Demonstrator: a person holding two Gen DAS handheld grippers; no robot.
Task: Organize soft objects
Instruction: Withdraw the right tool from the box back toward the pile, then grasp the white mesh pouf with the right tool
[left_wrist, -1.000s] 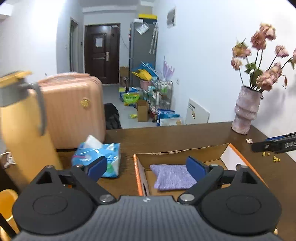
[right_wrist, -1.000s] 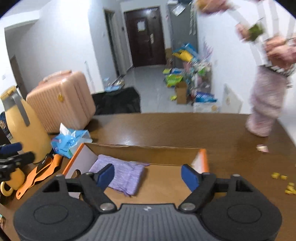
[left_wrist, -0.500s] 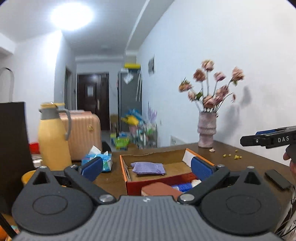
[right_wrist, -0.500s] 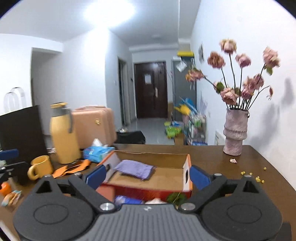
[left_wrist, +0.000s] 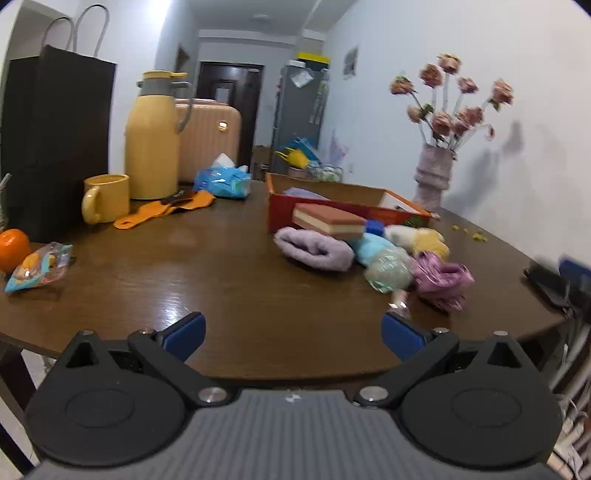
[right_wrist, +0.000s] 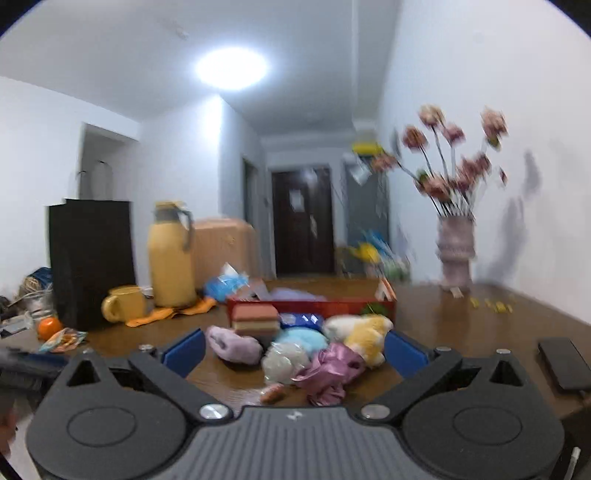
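Observation:
A heap of soft things lies on the brown table in front of a red cardboard box (left_wrist: 280, 214) (right_wrist: 314, 305): a rolled lilac towel (left_wrist: 314, 249) (right_wrist: 236, 345), a red and yellow sponge (left_wrist: 328, 221) (right_wrist: 255, 319), a light blue plush (left_wrist: 373, 243), a yellow and white plush (right_wrist: 364, 330) and crumpled pink satin (left_wrist: 441, 278) (right_wrist: 328, 369). A lilac cloth (left_wrist: 303, 192) lies inside the box. My left gripper (left_wrist: 293, 330) hangs open and empty over the near table edge. My right gripper (right_wrist: 295, 350) is opening its jaws, holding nothing, with the heap just ahead.
At the left stand a black paper bag (left_wrist: 55, 140), a yellow flask (left_wrist: 155, 136) and a yellow mug (left_wrist: 105, 197), with an orange (left_wrist: 13, 247), a snack packet (left_wrist: 37, 266) and a tissue pack (left_wrist: 221, 181). A vase of flowers (left_wrist: 436, 177) and a black phone (right_wrist: 563, 363) are at the right.
Both grippers have drawn back from above the box and sunk to the near table edge, so the heap now shows. The right jaws have spread wider.

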